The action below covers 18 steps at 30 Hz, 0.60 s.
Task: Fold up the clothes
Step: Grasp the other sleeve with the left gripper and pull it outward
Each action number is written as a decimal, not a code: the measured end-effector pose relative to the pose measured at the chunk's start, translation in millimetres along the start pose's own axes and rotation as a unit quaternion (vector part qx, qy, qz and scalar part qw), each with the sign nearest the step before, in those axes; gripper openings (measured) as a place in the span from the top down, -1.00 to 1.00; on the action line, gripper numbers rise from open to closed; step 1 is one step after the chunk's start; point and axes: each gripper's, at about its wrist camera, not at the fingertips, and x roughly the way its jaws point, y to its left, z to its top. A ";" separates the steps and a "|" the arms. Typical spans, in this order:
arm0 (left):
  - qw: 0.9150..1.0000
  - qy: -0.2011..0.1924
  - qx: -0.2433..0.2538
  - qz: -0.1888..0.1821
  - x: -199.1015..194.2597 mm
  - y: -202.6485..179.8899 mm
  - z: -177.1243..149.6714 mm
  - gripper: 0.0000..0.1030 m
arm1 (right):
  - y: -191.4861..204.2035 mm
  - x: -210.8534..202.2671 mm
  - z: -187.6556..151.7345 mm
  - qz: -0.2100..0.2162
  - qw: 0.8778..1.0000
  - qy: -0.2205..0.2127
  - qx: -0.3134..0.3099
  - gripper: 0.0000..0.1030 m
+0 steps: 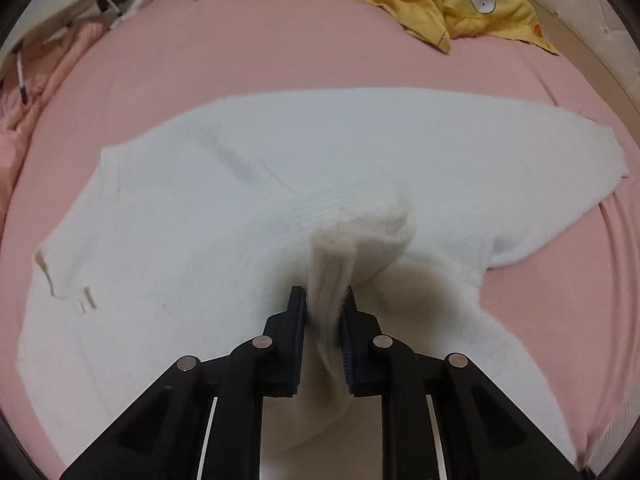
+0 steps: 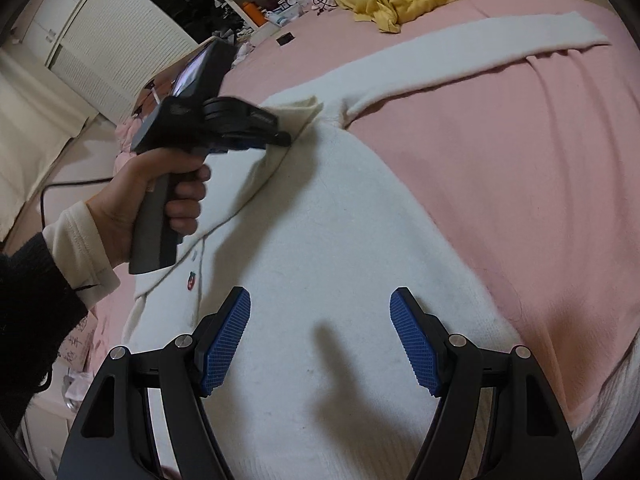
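Left hand-held gripper (image 1: pixel 323 296) clamped on a bunched piece of the white cardigan (image 1: pixel 248 216) near its collar; right hand-held gripper (image 2: pixel 320 320) spread wide, hovering over the body. Cardigan lying on the pink bed (image 1: pixel 320 52), one sleeve (image 2: pixel 480 48) stretched out. Risk: soft knit slipping out, or dragging and wrinkling under a one-sided pull.

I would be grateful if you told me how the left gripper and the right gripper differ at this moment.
The left gripper is shut on a bunched fold of the white sweater, while the right gripper is open and holds nothing. The left one has lifted cloth between its fingers; the right one hangs above the flat body of the sweater. Both have black frames and blue ridged pads.
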 end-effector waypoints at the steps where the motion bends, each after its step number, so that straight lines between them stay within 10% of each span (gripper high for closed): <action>1: 1.000 -0.011 -0.007 -0.006 -7.3 3.4 -1.1 0.72 | 0.7 0.0 -0.3 0.000 1.000 0.000 -0.002 -0.41; 9: 0.971 -0.154 -0.179 0.023 -120.0 116.0 -44.0 0.72 | 13.5 -0.8 -10.9 -0.032 0.998 -0.014 -0.051 -0.41; 18: 0.871 -0.236 -0.379 0.205 -258.7 339.6 -227.4 0.72 | 28.2 -3.8 -27.5 -0.105 0.986 -0.044 -0.119 -0.41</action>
